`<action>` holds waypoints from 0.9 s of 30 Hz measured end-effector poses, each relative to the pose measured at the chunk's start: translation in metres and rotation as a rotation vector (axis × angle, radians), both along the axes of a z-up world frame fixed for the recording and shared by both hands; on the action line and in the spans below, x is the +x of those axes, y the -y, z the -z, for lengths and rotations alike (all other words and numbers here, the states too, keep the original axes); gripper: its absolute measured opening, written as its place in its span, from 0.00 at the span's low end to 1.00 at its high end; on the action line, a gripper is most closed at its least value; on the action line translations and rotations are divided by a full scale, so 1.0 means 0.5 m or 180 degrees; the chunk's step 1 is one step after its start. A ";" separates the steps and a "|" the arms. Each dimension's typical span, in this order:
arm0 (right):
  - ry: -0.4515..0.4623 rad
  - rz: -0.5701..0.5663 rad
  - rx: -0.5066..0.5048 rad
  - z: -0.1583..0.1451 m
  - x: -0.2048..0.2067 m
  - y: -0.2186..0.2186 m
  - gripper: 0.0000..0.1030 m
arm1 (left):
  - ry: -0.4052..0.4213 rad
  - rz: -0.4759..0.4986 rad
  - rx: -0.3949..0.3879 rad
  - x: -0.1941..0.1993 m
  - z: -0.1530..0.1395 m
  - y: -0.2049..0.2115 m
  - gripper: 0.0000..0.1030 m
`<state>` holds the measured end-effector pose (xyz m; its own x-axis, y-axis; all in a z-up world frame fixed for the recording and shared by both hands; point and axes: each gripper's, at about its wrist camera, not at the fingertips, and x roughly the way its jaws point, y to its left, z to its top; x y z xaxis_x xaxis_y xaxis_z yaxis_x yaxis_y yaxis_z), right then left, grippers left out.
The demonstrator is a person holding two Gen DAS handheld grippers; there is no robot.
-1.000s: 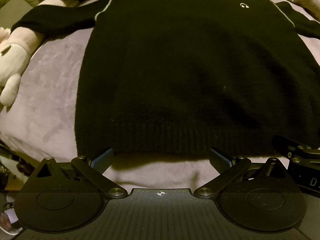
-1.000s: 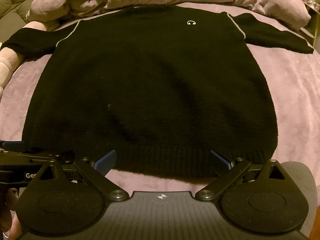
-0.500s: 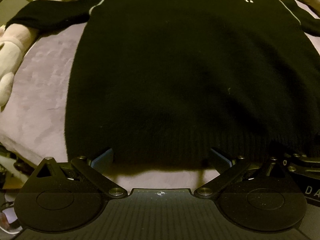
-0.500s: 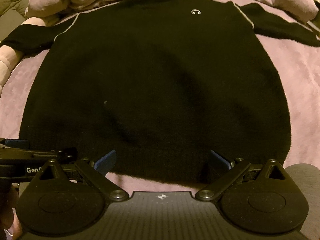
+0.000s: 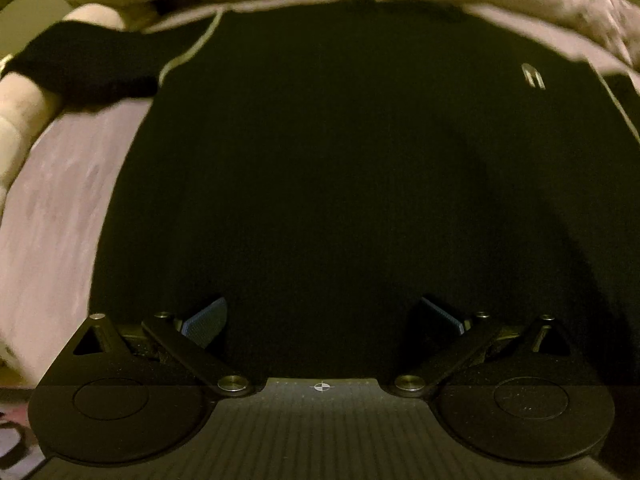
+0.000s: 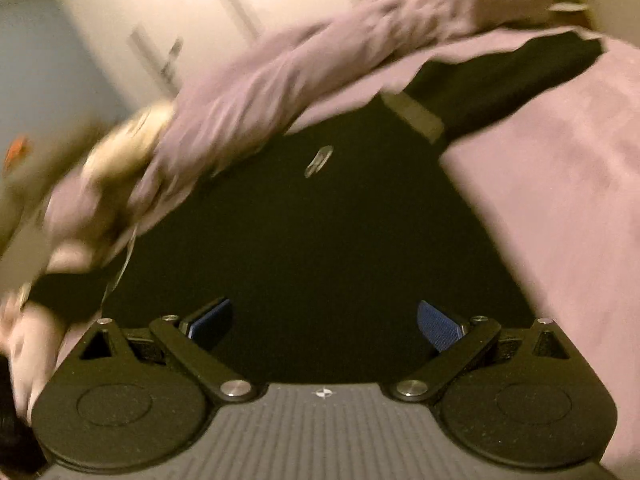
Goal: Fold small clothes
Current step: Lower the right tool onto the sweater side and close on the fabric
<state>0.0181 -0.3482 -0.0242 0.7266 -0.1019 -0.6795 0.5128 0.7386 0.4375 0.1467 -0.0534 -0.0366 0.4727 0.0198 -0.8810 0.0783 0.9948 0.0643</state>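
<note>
A black sweater lies flat on a lilac bedspread, with a small white chest logo and pale shoulder seams. My left gripper is open, low over the sweater's lower part, pads wide apart with fabric between and below them. In the right wrist view the sweater fills the middle. My right gripper is open over it and rolled to one side. The right sleeve stretches out at top right. Both views are motion-blurred.
A bunched lilac duvet lies along the head of the bed. A cream plush toy lies under the left sleeve. A pale wall or wardrobe stands behind the bed.
Both grippers have moved forward past the hem and now sit over the sweater's body. The right gripper has tilted sharply. Both stay open.
</note>
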 end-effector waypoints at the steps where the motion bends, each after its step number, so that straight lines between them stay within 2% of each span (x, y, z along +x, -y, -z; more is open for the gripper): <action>1: 0.0034 0.0151 0.0038 0.003 0.006 0.034 0.96 | 0.0097 -0.0059 -0.0023 0.023 -0.002 0.010 1.00; 6: 0.0375 0.0908 0.0386 0.041 0.023 0.247 0.96 | 0.0485 -0.0208 -0.0016 0.129 0.007 0.074 1.00; 10: 0.0572 0.1490 0.0492 0.081 0.022 0.413 0.95 | 0.0864 -0.0383 -0.0032 0.193 0.030 0.101 1.00; 12: 0.0593 0.1694 0.0554 0.100 0.038 0.492 0.89 | 0.0982 -0.0516 -0.0102 0.219 0.047 0.102 1.00; 14: 0.0571 0.1848 0.0567 0.112 0.049 0.554 0.82 | 0.0930 -0.0657 -0.0163 0.249 0.075 0.100 1.00; 15: 0.0581 0.1900 0.0570 0.118 0.056 0.579 0.76 | 0.0922 -0.0702 -0.0166 0.253 0.089 0.097 1.00; 18: 0.0524 0.2075 0.0546 0.139 0.070 0.641 0.62 | 0.1337 -0.0654 -0.0042 0.225 0.121 0.108 1.00; 19: 0.0515 0.2132 0.0542 0.148 0.074 0.662 0.61 | 0.1375 -0.0640 -0.0045 0.222 0.122 0.110 1.00; 21: 0.0549 0.2218 0.0541 0.160 0.074 0.687 0.49 | 0.1363 -0.0654 -0.0132 0.223 0.118 0.100 1.00; 23: 0.0651 0.2282 0.0556 0.175 0.084 0.721 0.47 | 0.1405 -0.0664 -0.0211 0.219 0.123 0.092 1.00; 27: 0.0862 0.2465 0.0572 0.189 0.097 0.755 0.43 | 0.1469 -0.0659 -0.0180 0.215 0.128 0.093 1.00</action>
<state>0.0668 -0.7259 -0.1186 0.6362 -0.5459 -0.5452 0.7065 0.1284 0.6959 0.2542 -0.1001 -0.1004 0.8041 0.1125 -0.5837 -0.1447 0.9894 -0.0086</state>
